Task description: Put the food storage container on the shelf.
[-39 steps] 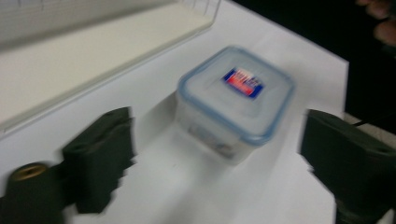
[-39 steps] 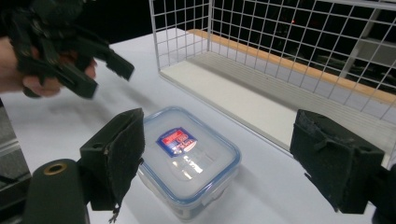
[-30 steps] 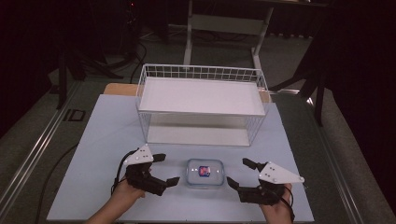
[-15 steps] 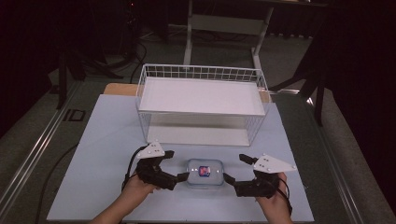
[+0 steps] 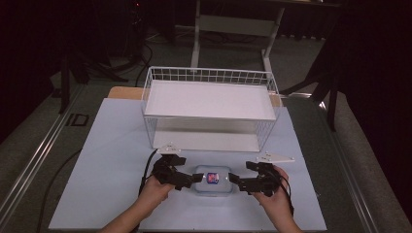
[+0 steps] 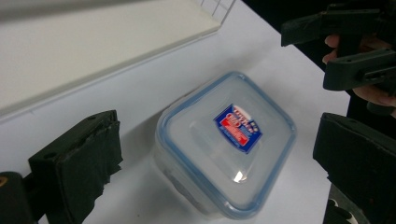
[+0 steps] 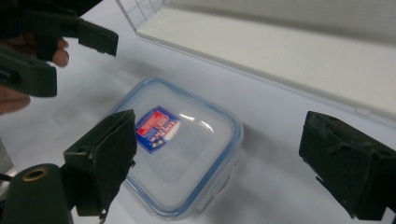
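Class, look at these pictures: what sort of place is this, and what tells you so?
Probably a lab or recording studio, not a kitchen: a pale mat on a table, dark surroundings with stands, and hand-held grippers beside a lone food box.

Light falls from overhead onto the pale table point(image 5: 111, 160), leaving the room behind it nearly black. The high view is dim, soft and a bit grainy. The basket point(image 5: 209, 99) throws a faint shadow beneath its shelf. Up close, the box point(image 6: 226, 140) shows small white glints on its clear lid, slightly blurred, and the dark jaws at the edges are out of focus.
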Available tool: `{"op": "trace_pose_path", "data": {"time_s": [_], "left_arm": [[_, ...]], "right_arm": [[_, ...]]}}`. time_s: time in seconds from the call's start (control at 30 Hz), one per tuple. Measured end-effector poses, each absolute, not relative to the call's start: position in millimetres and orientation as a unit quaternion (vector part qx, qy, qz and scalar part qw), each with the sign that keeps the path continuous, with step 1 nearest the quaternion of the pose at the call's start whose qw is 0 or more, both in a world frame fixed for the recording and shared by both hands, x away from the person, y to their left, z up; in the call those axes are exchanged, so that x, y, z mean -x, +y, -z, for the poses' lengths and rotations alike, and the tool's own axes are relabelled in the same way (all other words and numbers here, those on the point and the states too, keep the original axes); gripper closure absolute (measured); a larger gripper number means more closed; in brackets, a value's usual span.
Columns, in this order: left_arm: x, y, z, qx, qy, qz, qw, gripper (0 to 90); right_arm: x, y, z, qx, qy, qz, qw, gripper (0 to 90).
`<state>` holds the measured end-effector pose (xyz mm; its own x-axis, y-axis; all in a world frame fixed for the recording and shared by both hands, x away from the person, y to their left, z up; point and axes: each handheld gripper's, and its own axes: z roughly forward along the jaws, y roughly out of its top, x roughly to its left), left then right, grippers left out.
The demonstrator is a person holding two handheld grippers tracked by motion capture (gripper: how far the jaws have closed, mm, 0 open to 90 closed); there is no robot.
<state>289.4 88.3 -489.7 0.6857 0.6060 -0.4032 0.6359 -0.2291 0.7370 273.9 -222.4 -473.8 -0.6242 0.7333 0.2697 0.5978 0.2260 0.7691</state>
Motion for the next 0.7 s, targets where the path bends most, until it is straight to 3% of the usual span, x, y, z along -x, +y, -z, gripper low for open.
{"op": "trace_pose_path", "data": {"time_s": [0.33, 0.6, 0.7], "left_arm": [[-296.4, 88.7, 513.2, -0.765, 0.453, 0.071, 0.453, 2.1], [-295.6, 89.4, 527.4, -0.757, 0.488, 0.115, 0.420, 2.2], [-293.9, 89.1, 529.8, -0.749, 0.489, 0.127, 0.428, 7.8]], "right_arm": [[-288.8, -220.5, 497.1, -0.479, 0.763, -0.433, -0.032, 14.0], [-294.7, -218.8, 510.7, -0.507, 0.745, -0.425, -0.086, 23.5], [-296.4, -221.9, 514.7, -0.524, 0.728, -0.426, -0.117, 30.0]]}}
